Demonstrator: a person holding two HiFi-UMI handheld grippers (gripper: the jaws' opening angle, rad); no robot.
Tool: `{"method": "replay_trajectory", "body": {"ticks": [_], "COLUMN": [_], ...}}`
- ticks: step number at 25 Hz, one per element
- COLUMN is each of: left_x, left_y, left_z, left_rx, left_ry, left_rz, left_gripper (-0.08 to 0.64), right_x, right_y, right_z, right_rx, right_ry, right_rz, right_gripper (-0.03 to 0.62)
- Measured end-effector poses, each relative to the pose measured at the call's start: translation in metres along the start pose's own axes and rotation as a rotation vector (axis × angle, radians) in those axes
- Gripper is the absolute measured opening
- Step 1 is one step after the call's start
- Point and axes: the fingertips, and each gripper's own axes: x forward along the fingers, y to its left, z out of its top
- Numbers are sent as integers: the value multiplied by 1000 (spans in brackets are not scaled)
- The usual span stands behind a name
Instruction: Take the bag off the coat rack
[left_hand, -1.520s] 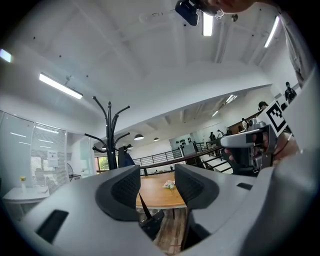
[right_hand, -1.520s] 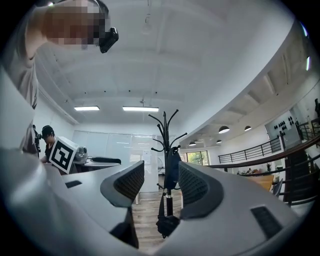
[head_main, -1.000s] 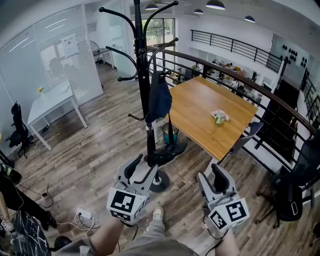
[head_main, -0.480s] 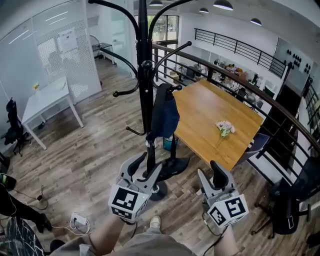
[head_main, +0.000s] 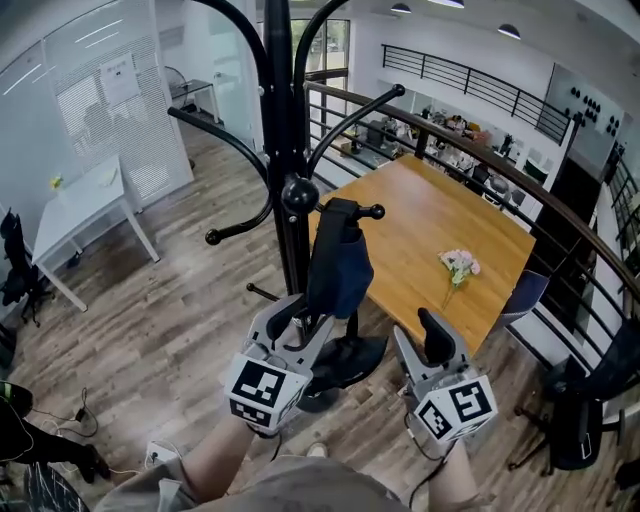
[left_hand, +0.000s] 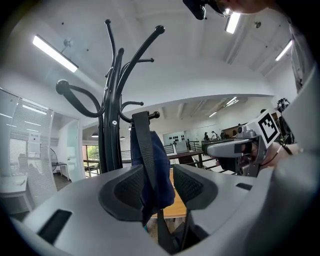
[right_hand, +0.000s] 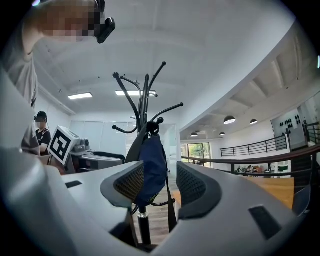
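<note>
Dark blue fabric bag (head_main: 343, 275) hangs on the black metal coat rack (head_main: 284, 120) at frame centre. My left gripper (head_main: 298, 325), jaws just narrowing slightly, stands wide around its lower end. My right gripper (head_main: 418, 338) gapes wide, empty.

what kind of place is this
Probably an open-plan office on an upper level: it has a long wooden table, a white desk, a black office chair and a railing.

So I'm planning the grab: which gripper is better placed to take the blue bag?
Left, probably. The left gripper is up at the bag, which hangs between its open jaws; these have just been closing slightly. The right gripper stands off to the side, farther from it.
</note>
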Motion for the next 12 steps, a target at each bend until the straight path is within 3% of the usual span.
{"method": "replay_trajectory", "body": {"ticks": [7, 12], "left_x": [25, 31], "left_y": [9, 10], "left_z": [-7, -8], "left_rx": [6, -16], "left_ry": [1, -14], "left_rz": [-84, -81], "left_gripper": [201, 181], "right_x": [31, 44], "right_y": [-3, -11], "right_z": [-5, -17], "right_rx": [14, 12], "right_ry": [-22, 19], "right_rz": [39, 65], "right_gripper": [207, 207]}}
